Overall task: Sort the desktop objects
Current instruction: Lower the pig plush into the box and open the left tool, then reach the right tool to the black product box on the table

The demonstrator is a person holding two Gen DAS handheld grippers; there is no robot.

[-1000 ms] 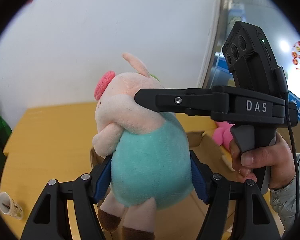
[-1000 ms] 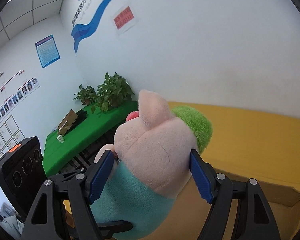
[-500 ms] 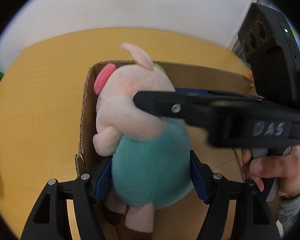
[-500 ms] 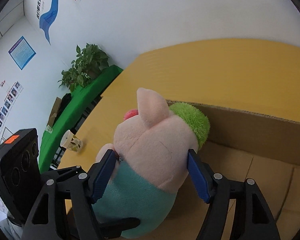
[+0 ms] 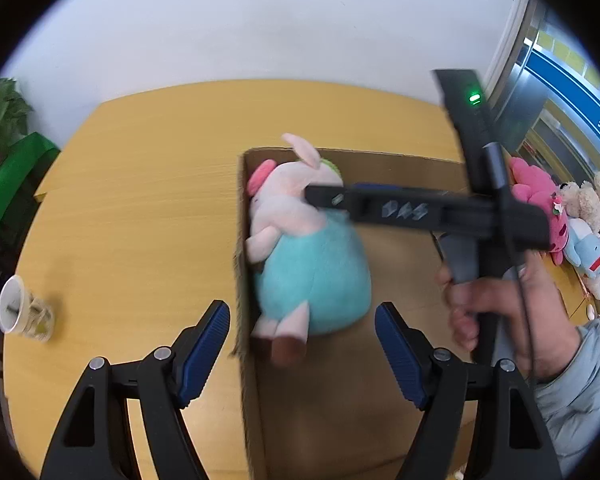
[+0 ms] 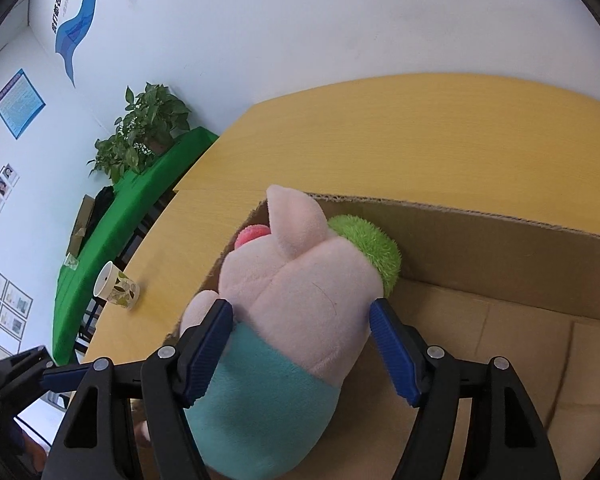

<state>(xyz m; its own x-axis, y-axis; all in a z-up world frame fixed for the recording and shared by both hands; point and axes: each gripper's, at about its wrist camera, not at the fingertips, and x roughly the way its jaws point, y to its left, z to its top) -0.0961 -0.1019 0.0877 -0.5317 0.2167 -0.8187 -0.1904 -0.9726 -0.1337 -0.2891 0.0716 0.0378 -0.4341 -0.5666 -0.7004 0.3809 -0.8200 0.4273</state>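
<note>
Box edge: left wall of the cardboard box standing upright just beside the plush pig, corrugated rim showing along the far wall.
Open room: bare yellow counter stretching left of the box; paper cup lying on its side well apart from the box, near the counter's left edge.
Pig's place: sitting inside the box against the left wall, head toward the far corner, feet toward the left claw.
Left claw: jaws opening, standing wide and clear of the pig, blue pads touching nothing, left finger hanging outside the box wall.
Right claw: blue ribbed pads pressing both sides of the pig at the neck, holding it from behind and tilting downward into the box.
Hand: wrapping the right claw's grip, grey sleeve at the wrist.
Textures: pig soft and fuzzy, pale pink head, teal belly, green tuft on top; box plain brown, matte; counter smooth wood grain.
Far right: pile of plush toys lying beyond the box.
</note>
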